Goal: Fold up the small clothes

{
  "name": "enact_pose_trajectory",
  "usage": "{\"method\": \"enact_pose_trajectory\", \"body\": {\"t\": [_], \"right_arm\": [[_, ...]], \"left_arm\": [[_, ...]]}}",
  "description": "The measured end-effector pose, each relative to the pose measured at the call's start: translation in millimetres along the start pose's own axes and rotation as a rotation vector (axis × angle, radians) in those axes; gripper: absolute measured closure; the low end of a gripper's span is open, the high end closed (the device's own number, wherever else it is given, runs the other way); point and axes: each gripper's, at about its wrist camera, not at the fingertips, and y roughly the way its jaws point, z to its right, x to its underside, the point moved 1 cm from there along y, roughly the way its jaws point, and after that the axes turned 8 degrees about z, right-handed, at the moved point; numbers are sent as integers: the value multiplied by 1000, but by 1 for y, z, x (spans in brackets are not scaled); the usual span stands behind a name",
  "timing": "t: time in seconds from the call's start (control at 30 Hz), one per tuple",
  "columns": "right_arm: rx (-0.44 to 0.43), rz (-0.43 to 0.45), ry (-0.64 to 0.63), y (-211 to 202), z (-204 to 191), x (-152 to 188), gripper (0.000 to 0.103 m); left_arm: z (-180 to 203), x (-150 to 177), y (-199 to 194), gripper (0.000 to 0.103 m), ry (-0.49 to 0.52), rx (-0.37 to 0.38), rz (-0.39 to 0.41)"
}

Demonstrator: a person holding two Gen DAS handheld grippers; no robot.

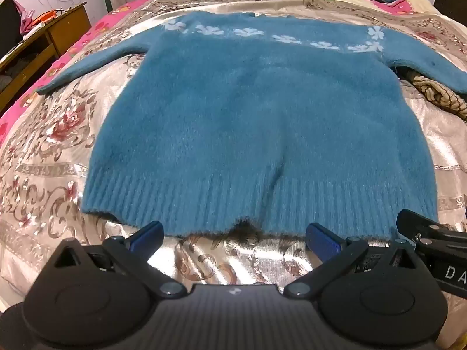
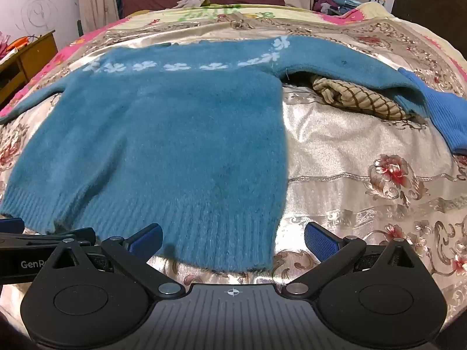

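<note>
A small fuzzy teal sweater [image 1: 248,110] with white flowers across the chest lies flat on the bed, sleeves spread to both sides, ribbed hem nearest me. It also shows in the right wrist view [image 2: 163,134]. My left gripper [image 1: 233,237] is open and empty, just in front of the middle of the hem. My right gripper [image 2: 233,239] is open and empty, in front of the hem's right corner. The right gripper's body shows at the right edge of the left wrist view [image 1: 432,239].
A shiny floral bedspread [image 2: 364,175] covers the bed. A tan checked cloth [image 2: 356,99] and a bright blue knit piece [image 2: 443,113] lie under and beside the right sleeve. A wooden desk [image 1: 38,46] stands to the left. Clutter lies at the bed's far end.
</note>
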Motion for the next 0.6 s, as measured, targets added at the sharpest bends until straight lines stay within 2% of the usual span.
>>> {"method": "enact_pose_trajectory", "body": {"t": [0.27, 0.6], "right_arm": [[0, -11, -9, 1, -2, 3, 0], [16, -39, -33, 4, -3, 7, 0]], "left_arm": [[2, 5, 7, 0, 18, -10, -47], [3, 10, 9, 0, 24, -7, -63]]}}
